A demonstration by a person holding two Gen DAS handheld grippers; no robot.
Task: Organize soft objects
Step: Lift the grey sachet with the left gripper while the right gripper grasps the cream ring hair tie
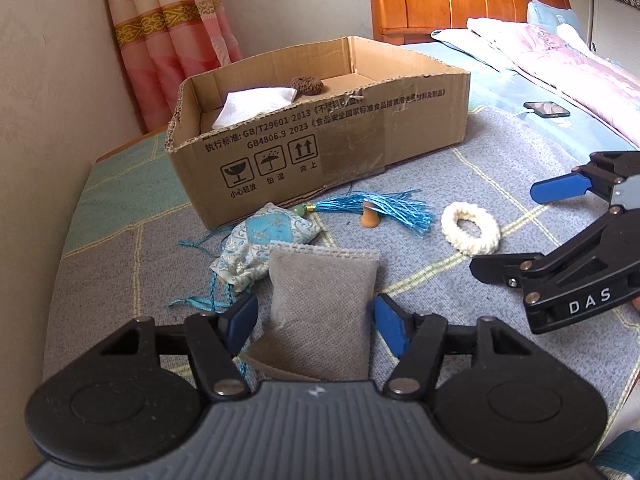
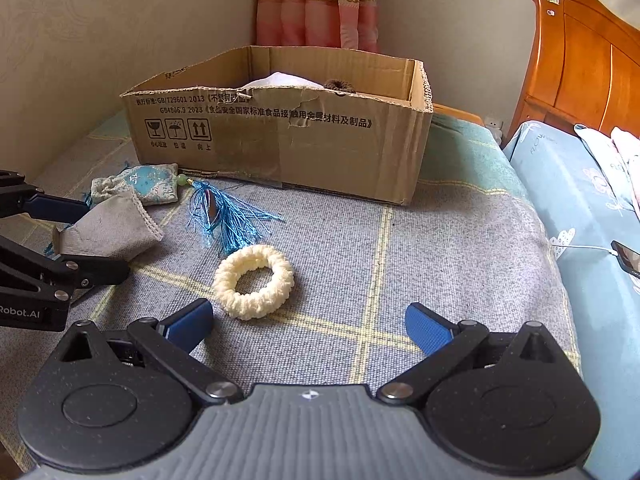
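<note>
Grey pouch, on the bed before the cardboard box, lies between the left gripper jaws, contact unclear; right gripper jaws open near the cream ring; risk: limp fabric slipping or snagging the tassel sachet.

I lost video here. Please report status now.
Left gripper around grey pouch, jaws apart. Right gripper open near cream ring. Nothing blocks box.
</note>
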